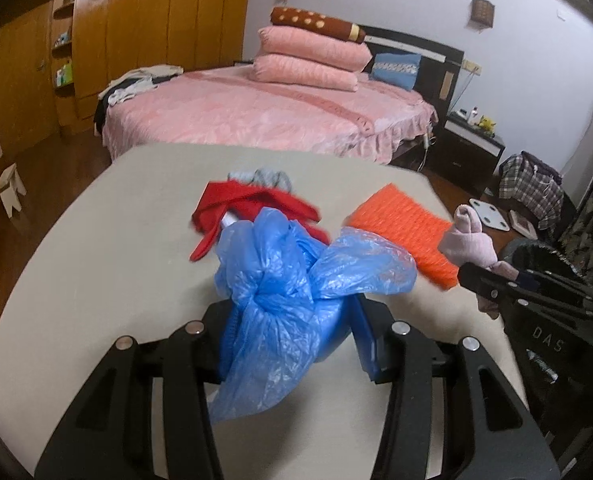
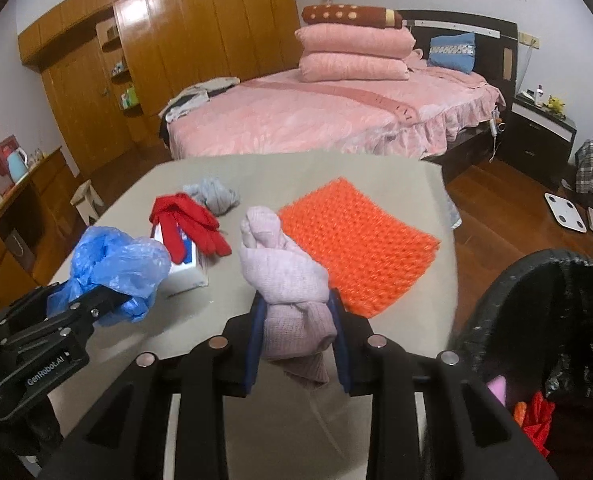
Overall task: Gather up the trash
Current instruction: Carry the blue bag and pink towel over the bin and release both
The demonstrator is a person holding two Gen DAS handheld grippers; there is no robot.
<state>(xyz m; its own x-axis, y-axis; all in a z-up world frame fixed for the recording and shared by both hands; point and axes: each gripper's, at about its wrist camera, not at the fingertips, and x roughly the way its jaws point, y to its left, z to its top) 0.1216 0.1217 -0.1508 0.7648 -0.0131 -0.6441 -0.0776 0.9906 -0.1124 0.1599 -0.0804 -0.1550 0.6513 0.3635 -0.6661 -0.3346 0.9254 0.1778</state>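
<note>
My left gripper (image 1: pixel 292 312) is shut on a crumpled blue plastic bag (image 1: pixel 296 280), held above the beige table (image 1: pixel 96 260). From the right wrist view the same blue bag (image 2: pixel 112 268) sticks out of the left gripper (image 2: pixel 96 300) at the left. My right gripper (image 2: pixel 296 320) is shut on a knotted pale pink cloth (image 2: pixel 284 280), lifted off the table (image 2: pixel 376 172). That pink cloth (image 1: pixel 468 240) also shows at the right of the left wrist view, in the right gripper (image 1: pixel 492 280). A black bin (image 2: pixel 536 320) lined with a black bag stands low right, with red and pink scraps inside.
On the table lie red gloves (image 2: pixel 192 220) over a white box (image 2: pixel 188 268), a grey cloth (image 2: pixel 216 196) and an orange knitted mat (image 2: pixel 356 240). Behind is a pink bed (image 2: pixel 316 116), a wooden wardrobe (image 2: pixel 176 40) and a small stool (image 2: pixel 88 200). A white scale (image 2: pixel 566 212) lies on the floor.
</note>
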